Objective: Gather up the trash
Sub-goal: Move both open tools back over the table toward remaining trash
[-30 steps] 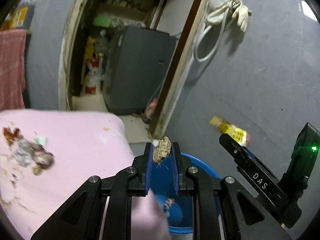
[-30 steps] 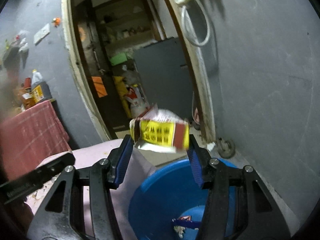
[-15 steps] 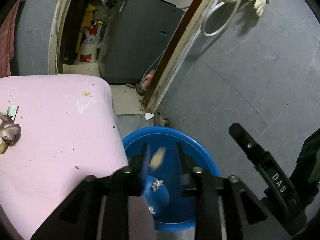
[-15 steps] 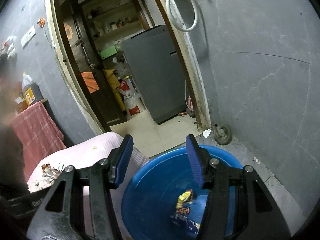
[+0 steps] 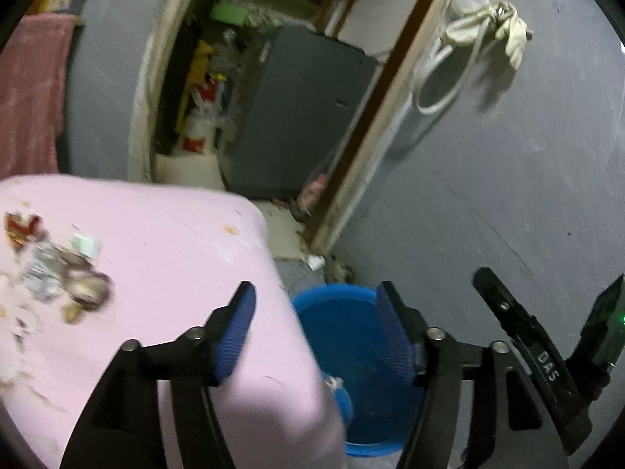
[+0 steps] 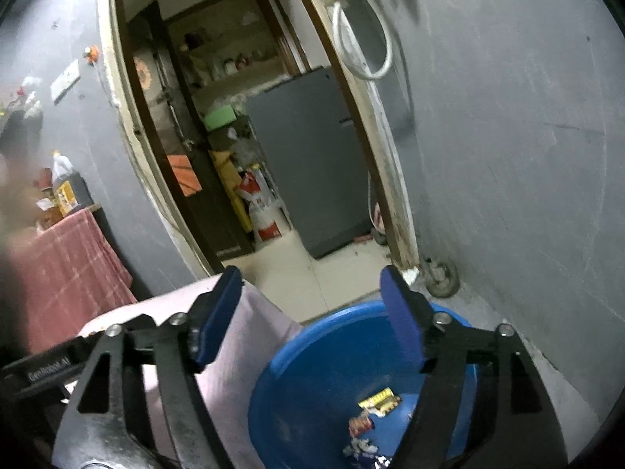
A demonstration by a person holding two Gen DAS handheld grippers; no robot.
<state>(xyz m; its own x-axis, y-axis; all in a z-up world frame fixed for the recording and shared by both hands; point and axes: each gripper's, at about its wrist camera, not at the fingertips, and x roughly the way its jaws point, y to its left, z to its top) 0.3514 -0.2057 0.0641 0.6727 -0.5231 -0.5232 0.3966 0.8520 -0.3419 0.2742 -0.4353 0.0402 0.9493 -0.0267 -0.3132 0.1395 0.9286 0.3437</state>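
Ahead and left of my left gripper (image 5: pixel 312 336) lies the remaining trash (image 5: pixel 58 269) on the pink cloth (image 5: pixel 175 242): crumpled wrappers, a pale scrap and brownish peel-like bits, all blurred. Both grippers are released, jaws wide with nothing between them. Below my right gripper (image 6: pixel 312 320) sits the blue tub (image 6: pixel 312 371), smooth plastic and round, with a yellow wrapper (image 6: pixel 381 399) and other scraps on its bottom. I judge the pile light, thin and crackly, likely to slip or flutter, so I would pinch a bunched fold rather than a flat edge. The peel looks soft and could tear or crumble under a hard squeeze. The cloth is soft too, so pressing down may snag it.
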